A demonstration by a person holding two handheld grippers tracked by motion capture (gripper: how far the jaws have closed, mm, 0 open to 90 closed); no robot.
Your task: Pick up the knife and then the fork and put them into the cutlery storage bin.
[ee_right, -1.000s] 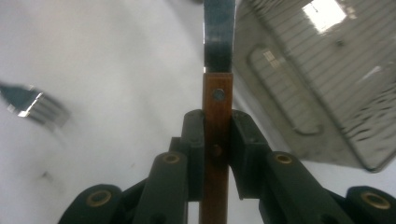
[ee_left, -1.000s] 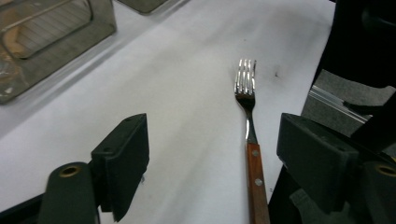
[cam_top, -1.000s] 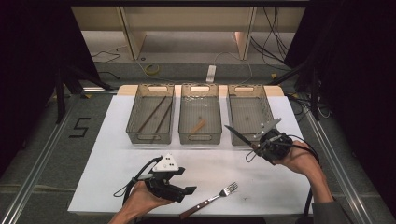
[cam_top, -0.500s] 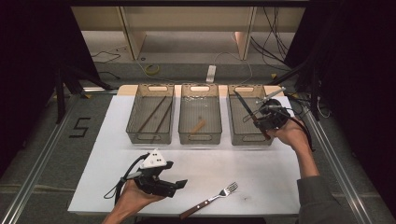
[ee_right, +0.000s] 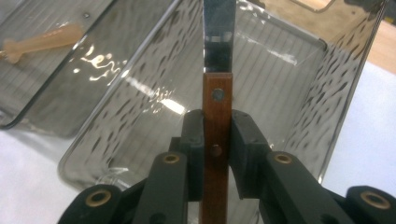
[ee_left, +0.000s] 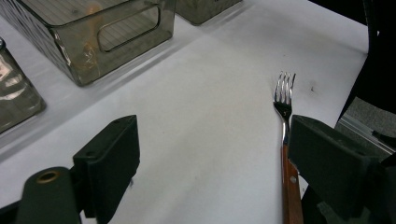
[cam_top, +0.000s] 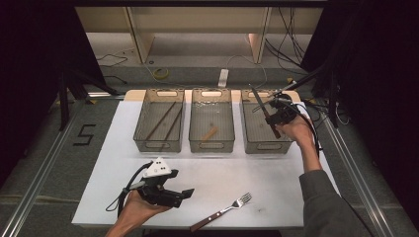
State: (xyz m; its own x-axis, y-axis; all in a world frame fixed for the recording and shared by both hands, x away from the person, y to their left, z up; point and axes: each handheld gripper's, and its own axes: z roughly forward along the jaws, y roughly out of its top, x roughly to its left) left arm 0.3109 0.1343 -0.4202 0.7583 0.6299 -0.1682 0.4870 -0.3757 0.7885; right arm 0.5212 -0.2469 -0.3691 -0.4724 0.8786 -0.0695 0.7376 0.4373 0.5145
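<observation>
Knife (ee_right: 217, 116) clamped in my right hand-held gripper (ee_right: 217, 154) has moved over the right bin (cam_top: 262, 126); my left hand-held gripper (ee_left: 212, 158), jaws just opened and empty, faces the fork (ee_left: 286, 140) at the desk's near edge.

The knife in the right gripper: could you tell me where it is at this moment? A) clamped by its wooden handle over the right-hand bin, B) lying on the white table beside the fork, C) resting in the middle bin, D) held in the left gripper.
A: the right gripper is shut on the knife by its wooden handle, with the blade reaching out over the right-hand bin.
</observation>
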